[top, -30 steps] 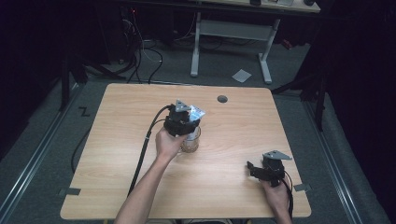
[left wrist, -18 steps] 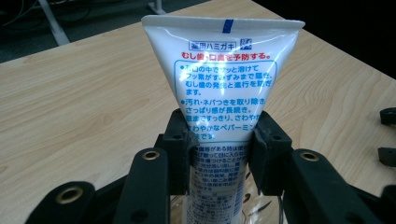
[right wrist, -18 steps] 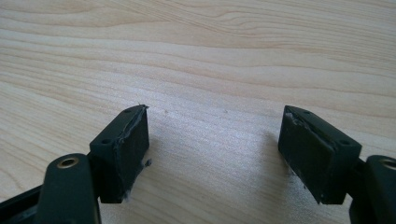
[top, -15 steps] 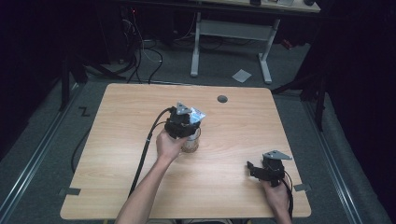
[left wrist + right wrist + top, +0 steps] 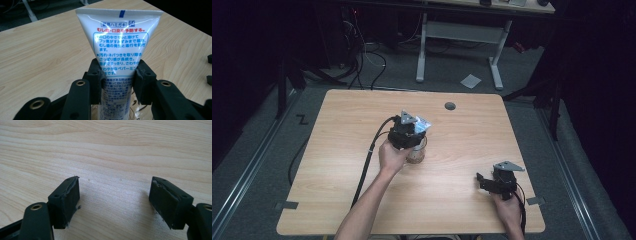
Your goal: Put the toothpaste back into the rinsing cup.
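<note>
Two claws unmoved: left claw still clamped on toothpaste tube, right claw still agape.

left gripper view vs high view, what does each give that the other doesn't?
Left gripper view alone: the printed text and blue stripe on the white toothpaste tube, and the left tongs pinching the tube from both sides, crimped end up.

High view alone: the clear cup under the tube, the whole wooden table with its round grommet, the right tongs near the table's right front corner, the person's forearms, and the floor and desk legs beyond.

Both: the tube in the left tongs above the table.
</note>
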{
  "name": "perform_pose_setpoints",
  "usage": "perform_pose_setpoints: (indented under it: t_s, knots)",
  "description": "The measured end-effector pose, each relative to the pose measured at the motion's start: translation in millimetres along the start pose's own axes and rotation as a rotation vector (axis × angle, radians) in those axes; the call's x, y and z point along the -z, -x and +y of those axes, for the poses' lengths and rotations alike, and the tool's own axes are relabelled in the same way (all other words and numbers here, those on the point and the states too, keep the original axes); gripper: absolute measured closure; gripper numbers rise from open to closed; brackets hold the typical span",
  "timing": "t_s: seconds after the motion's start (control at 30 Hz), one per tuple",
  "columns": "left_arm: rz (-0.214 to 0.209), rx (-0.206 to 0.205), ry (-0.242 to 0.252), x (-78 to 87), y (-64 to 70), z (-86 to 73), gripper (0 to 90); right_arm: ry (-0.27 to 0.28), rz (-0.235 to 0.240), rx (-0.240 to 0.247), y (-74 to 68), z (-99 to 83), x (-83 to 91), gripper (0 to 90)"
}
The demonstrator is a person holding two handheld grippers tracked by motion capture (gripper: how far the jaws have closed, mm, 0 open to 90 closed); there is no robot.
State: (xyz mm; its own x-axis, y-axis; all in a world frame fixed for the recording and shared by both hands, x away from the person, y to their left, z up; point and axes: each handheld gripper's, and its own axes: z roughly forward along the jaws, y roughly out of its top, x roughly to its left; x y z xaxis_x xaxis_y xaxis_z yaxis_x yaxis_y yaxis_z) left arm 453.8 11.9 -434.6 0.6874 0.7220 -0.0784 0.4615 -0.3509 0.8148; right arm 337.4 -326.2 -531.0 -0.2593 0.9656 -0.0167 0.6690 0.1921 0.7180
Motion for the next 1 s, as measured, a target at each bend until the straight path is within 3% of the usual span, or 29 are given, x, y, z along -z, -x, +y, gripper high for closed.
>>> perform_pose_setpoints:
  t_s: [1.0]
  knots:
    - [0.012, 0.003, -0.004, -3.8, -0.2, -8.8, 62.8, 0.0, 0.0, -0.001, -0.2, -0.1, 0.2, 24.6]
